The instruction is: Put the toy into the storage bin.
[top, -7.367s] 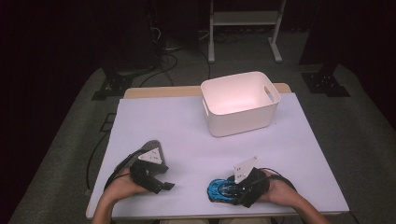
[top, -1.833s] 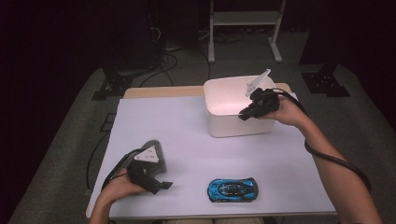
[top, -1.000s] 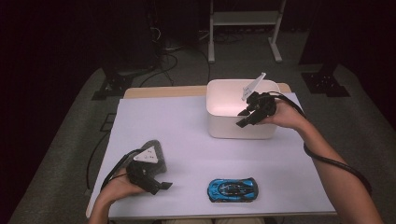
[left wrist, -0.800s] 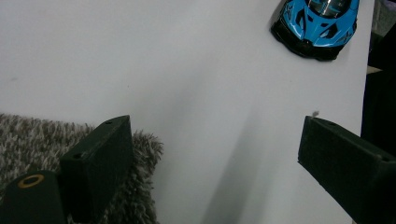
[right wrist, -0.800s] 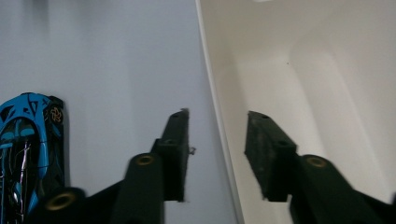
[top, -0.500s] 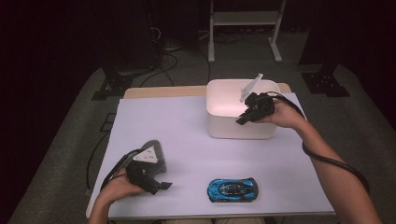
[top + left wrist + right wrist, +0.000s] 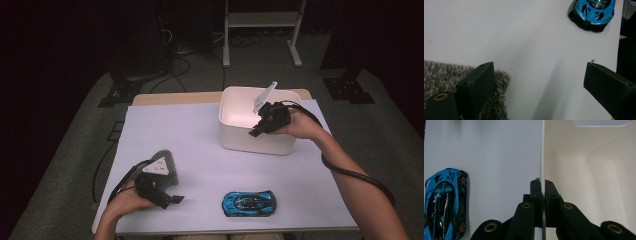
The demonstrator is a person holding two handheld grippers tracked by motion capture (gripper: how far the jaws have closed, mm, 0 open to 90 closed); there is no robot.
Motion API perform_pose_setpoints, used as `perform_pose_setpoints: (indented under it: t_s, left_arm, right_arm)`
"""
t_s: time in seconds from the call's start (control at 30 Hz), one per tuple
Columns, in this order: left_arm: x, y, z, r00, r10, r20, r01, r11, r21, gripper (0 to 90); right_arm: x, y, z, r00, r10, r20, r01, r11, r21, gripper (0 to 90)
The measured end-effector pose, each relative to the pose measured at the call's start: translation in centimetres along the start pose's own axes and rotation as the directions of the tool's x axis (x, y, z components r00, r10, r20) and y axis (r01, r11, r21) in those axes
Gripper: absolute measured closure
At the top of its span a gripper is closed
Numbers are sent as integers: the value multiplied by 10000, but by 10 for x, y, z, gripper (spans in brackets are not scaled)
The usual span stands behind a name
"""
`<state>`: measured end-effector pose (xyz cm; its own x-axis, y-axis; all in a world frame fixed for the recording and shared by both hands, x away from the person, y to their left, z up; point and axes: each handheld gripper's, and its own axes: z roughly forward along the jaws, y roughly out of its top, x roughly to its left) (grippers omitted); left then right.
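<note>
A white plastic bin [image 7: 260, 142] stands at the back right of the white table. My right gripper [image 7: 256, 131] is shut on its near wall; in the right gripper view the thin bin wall [image 7: 543, 157] runs between the jaws of the right gripper [image 7: 543, 182], which have just been closing on it. A blue toy car [image 7: 248, 202] lies at the front middle, also seen as the car [image 7: 445, 200] and the car [image 7: 594, 11]. My left gripper [image 7: 172, 200] rests open at the front left, and the left gripper [image 7: 539, 75] has nothing between its jaws.
A grey fuzzy cloth [image 7: 167, 160] lies under the left gripper, and the same cloth [image 7: 439, 72] shows by its left jaw. The table edge [image 7: 225, 231] runs close in front of the car. Stands and cables sit on the dark floor behind.
The right gripper left the car at the front, went to the bin and has closed its jaws on the bin's near wall. The left hand has stayed in place.
</note>
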<state>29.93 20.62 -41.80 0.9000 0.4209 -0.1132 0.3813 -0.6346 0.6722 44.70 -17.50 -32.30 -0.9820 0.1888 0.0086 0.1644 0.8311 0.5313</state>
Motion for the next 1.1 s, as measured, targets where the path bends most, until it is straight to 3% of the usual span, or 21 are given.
perform_pose_setpoints:
  t_s: [1.1]
  left_arm:
    - [-1,0,2,9999,59,91,-59,9999,86,98]
  right_arm:
    - [41,24,10,9928,-968,-699,954,9952,-240,861]
